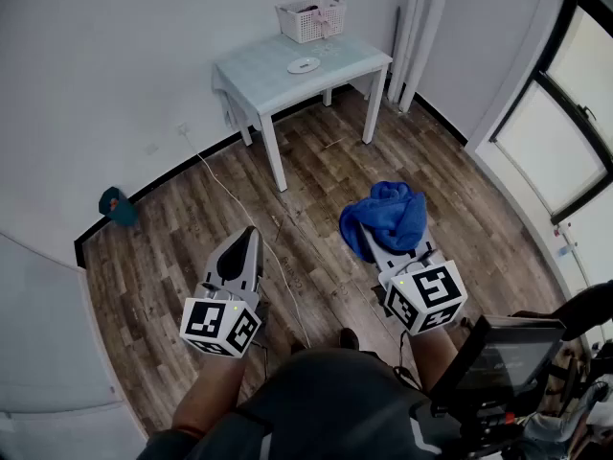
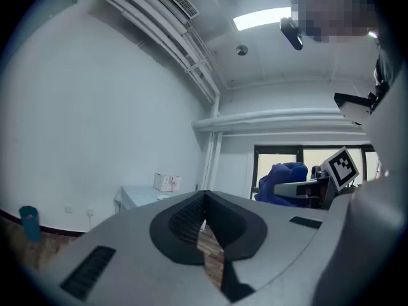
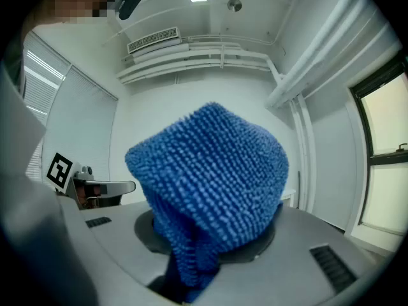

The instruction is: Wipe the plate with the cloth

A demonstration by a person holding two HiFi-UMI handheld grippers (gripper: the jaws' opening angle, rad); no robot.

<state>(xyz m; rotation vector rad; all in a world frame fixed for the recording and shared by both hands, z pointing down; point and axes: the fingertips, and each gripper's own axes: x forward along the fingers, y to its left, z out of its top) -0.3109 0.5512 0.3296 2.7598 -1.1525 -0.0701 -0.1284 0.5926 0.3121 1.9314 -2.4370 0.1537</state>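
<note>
A white plate [image 1: 304, 65] lies on a small pale table [image 1: 359, 54] far ahead, by the wall. My right gripper [image 1: 367, 241] is shut on a blue fluffy cloth [image 1: 385, 216], which bunches over its jaws and fills the right gripper view as the cloth [image 3: 207, 183]. My left gripper [image 1: 244, 240] is shut with nothing in it; its jaws meet at a narrow seam in the left gripper view [image 2: 205, 217]. Both grippers are held at waist height above the wooden floor, well short of the table. The plate [image 2: 164, 196] is a tiny shape on the table in the left gripper view.
A white basket [image 1: 311, 18] stands at the table's back edge. A white cable [image 1: 239, 209] runs across the wooden floor from the wall. A teal bin [image 1: 118, 206] sits by the left wall. Windows and a dark stand [image 1: 503, 357] lie to the right.
</note>
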